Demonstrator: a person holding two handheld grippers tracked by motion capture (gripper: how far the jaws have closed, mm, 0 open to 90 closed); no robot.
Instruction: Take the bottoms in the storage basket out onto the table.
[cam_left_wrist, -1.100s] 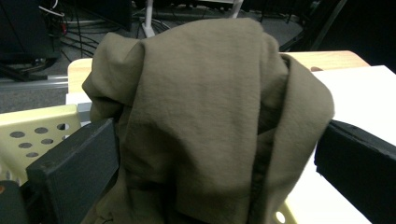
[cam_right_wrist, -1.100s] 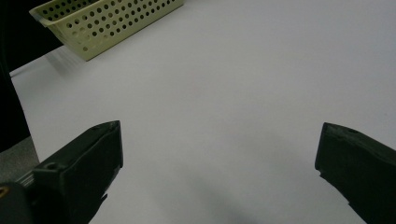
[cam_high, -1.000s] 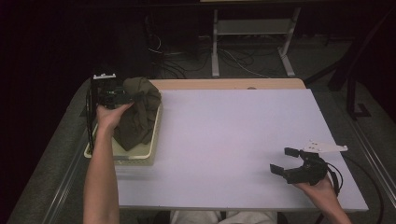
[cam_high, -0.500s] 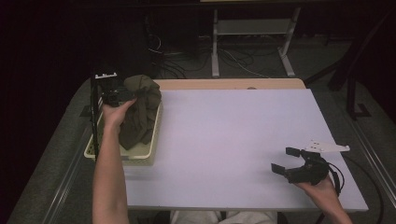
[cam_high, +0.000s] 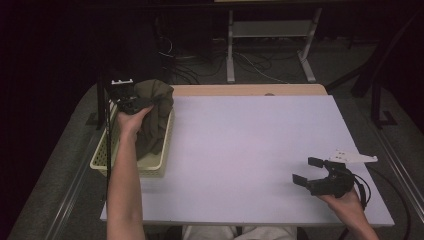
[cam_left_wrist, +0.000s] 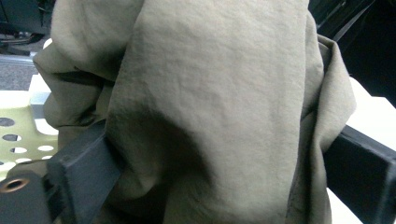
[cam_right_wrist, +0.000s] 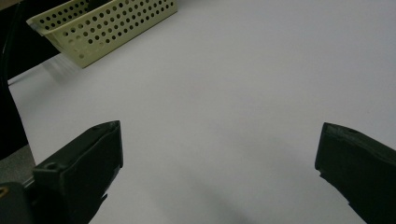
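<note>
**Left claw closing on the cloth in the basket**

Our left claw (cam_high: 131, 102) sits over the pale perforated basket (cam_high: 150, 167) at the left edge of the tabletop (cam_high: 240, 150), pushed into the heap of olive cloth (cam_high: 155, 115) that fills the basket and rises above its rim. Its jaws have just been closing a little from their widest, with a thick fold of cloth (cam_left_wrist: 210, 107) bulging between them; we judge they bracket the fabric without yet pinching it. Our right claw (cam_high: 311, 175) rests wide open and empty near the front right corner.

The risk: so fat a bunch may slip out if we lift before the jaws bite. A trailing fold could also catch the basket rim and drag or tip the light basket.
</note>
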